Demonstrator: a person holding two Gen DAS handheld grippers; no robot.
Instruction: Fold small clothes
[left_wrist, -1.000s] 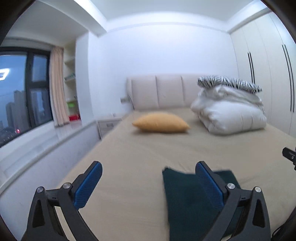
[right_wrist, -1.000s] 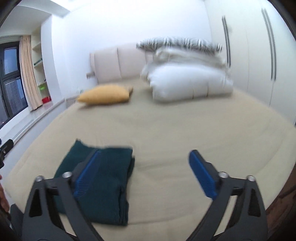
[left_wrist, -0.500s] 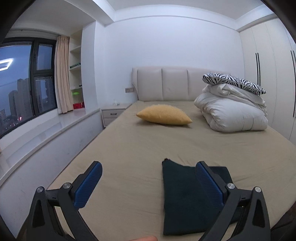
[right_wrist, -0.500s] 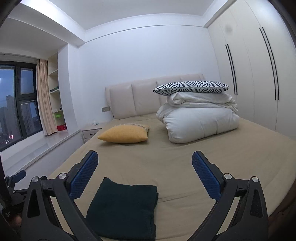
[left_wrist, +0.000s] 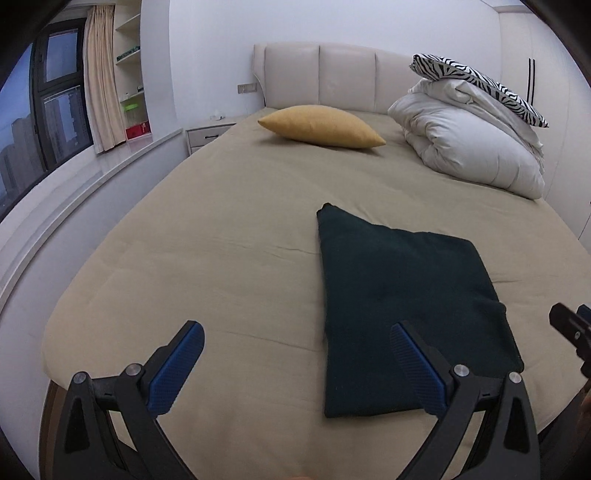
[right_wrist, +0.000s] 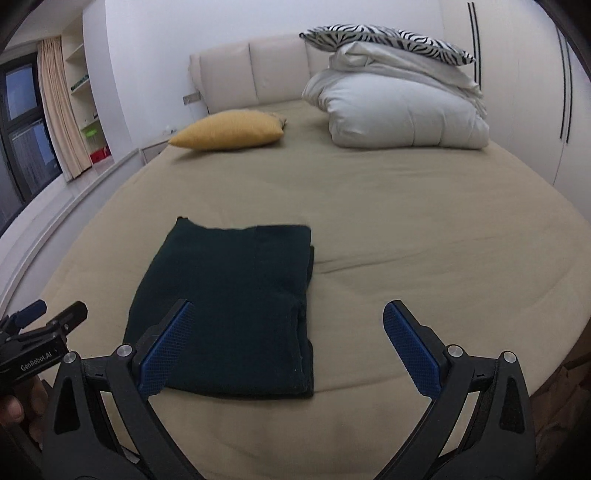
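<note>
Two hand-held grippers hover over the foot of the bed (right_wrist: 424, 221), both with jaws spread wide and nothing between them: the left hand-held gripper (left_wrist: 295, 363) is beside the near left corner of the garment (right_wrist: 236, 310), the right hand-held gripper (right_wrist: 286, 339) above its near right corner. The garment, a dark green piece, lies flat near the foot edge of the bed, already a tidy rectangle with stacked layers showing along its right and near edges; one far corner sticks out a little. Well apart from it, toward the headboard, are a yellow pillow (left_wrist: 321, 126) and a white duvet (left_wrist: 469, 151) topped by a striped pillow (left_wrist: 480, 83). By the look of it the folding is nearly done, and the step in hand is either a last fold in half or a final tidy. To do that well, each hand-held gripper should come down on a near corner, pinch every layer at once rather than only the top one, lift both corners level, carry them over to the far edge and lay them down square. Gripping only the top layer would peel the stack open. The protruding far corner wants tucking in.
</note>
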